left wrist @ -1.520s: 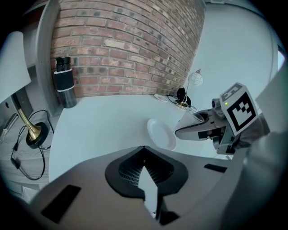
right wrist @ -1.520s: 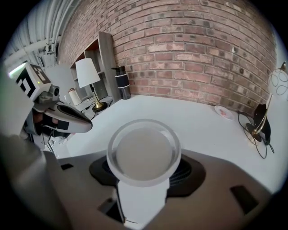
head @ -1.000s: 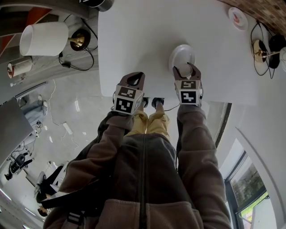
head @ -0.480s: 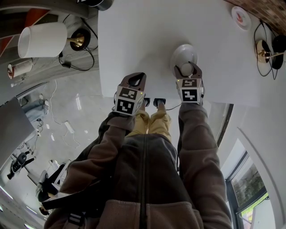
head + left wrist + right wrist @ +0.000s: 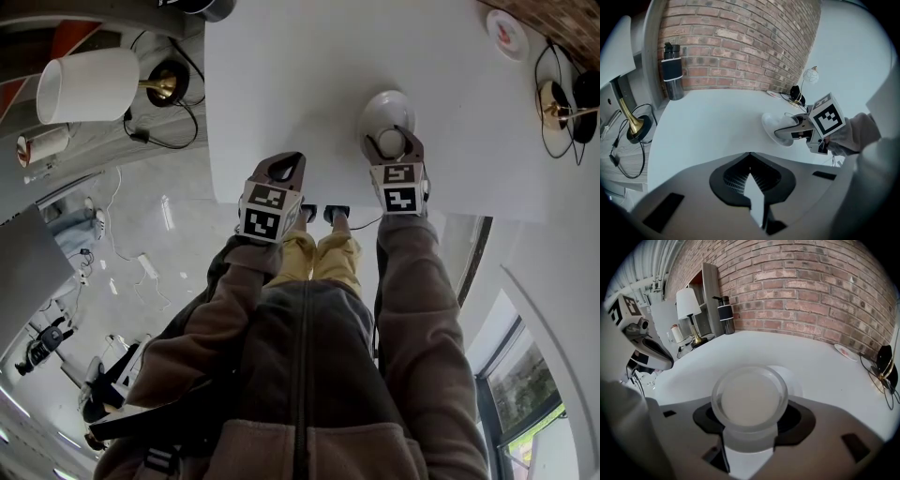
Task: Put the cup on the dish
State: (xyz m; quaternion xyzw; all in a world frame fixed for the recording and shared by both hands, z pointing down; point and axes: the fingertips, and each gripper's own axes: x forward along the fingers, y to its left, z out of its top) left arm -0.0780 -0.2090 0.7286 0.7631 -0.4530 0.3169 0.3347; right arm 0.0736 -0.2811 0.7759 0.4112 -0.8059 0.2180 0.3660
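A round, clear, frosted cup sits between the jaws of my right gripper, which is shut on it. In the head view the cup and right gripper are at the near edge of the white dish on the white table. The dish shows just behind the cup. I cannot tell whether the cup touches it. My left gripper hangs at the table's front edge, shut and empty, with its tips meeting.
A small plate with a red print lies at the table's far right corner. A dark bottle stands by the brick wall. A white-shaded lamp stands left of the table. Cables and a brass base are on the right.
My right gripper has edged slightly forward with the cup, toward the dish. The left gripper has stayed where it was.
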